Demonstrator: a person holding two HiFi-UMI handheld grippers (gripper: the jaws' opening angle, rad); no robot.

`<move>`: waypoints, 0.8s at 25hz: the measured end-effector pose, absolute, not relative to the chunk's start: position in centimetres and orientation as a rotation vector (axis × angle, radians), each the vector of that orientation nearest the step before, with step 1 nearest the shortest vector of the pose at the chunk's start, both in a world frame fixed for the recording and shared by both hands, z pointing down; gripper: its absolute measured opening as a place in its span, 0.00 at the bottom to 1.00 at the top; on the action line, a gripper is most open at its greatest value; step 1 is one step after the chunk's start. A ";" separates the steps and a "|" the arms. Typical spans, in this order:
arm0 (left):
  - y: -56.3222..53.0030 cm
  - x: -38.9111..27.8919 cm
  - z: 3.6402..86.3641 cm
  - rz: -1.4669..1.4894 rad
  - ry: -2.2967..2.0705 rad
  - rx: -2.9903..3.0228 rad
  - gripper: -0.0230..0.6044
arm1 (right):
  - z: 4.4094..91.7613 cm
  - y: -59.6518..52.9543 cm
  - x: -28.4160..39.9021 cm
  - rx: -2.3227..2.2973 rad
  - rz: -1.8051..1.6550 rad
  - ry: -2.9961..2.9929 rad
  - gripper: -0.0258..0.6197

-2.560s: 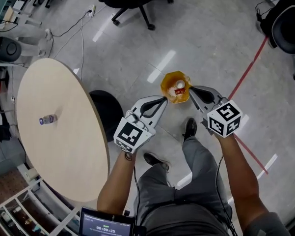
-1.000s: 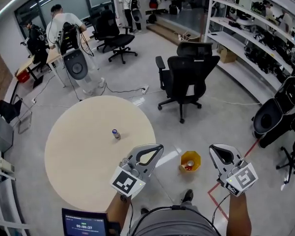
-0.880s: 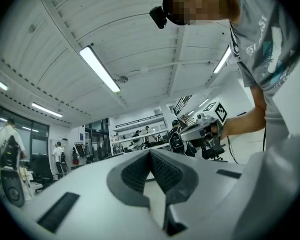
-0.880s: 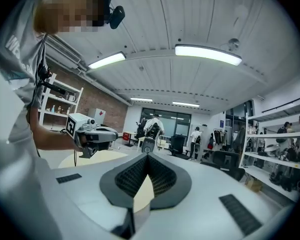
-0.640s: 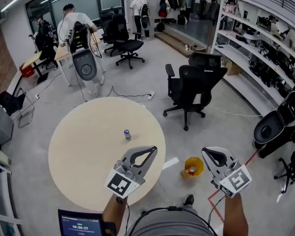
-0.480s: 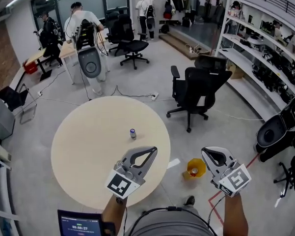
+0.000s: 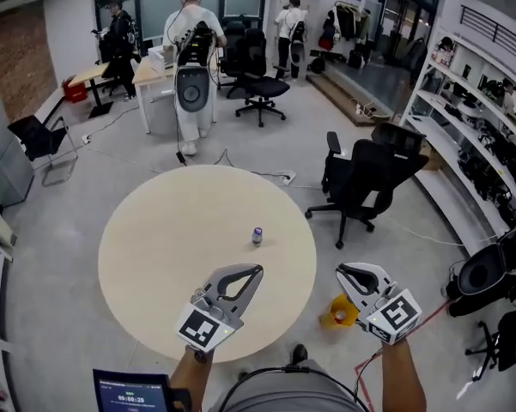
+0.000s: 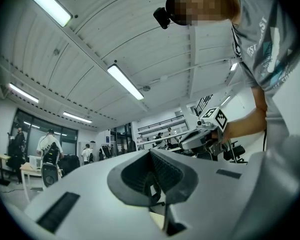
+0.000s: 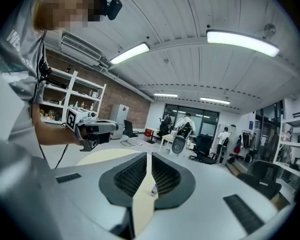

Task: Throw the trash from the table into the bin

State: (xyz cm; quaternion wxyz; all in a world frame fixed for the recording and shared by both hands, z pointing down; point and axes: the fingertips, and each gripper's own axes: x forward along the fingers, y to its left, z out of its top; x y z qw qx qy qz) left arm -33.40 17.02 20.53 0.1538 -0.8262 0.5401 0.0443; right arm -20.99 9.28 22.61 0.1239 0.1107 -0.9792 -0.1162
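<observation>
Bottle (image 7: pixel 257 235): one, small and pale, standing upright on the round counter (image 7: pixel 172 239), right of centre. It is the only item on the counter, and neither tool touches it.

Bin (image 7: pixel 338 311): one, yellow, on the floor (image 7: pixel 395 230) just off the counter's right edge. In the head view the right tool partly covers it. Something white and red lies inside, too small to identify.

Left tool (image 7: pixel 256 270): jaws pressed together, nothing between them. In the head view it overlaps the near edge of the counter, with its tips toward the bottle and well apart from it.

Right tool (image 7: pixel 341 271): jaws pressed together to a thin slit, empty. In its own view the bottle lines up with that slit but sits far off on the counter, not gripped. In the head view the tool sits beside the counter rim, over the bin.

The two tools are side by side, roughly level with each other, with one marker cube (image 7: pixel 203 328) on each.

Background: three people (image 7: pixel 191 24) stand at the far desks, possibly more behind them, as the view is small there. Two black office chairs (image 7: pixel 361 174) are clear on the open floor. There are more dark seats at the right edge, count uncertain. One small screen (image 7: pixel 129 390) shows at the bottom left of the head view.
</observation>
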 end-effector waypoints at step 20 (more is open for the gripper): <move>8.5 -48.2 29.9 -0.027 2.047 -2.299 0.10 | 42.3 -6.6 -44.7 -0.099 -0.035 -2.604 0.54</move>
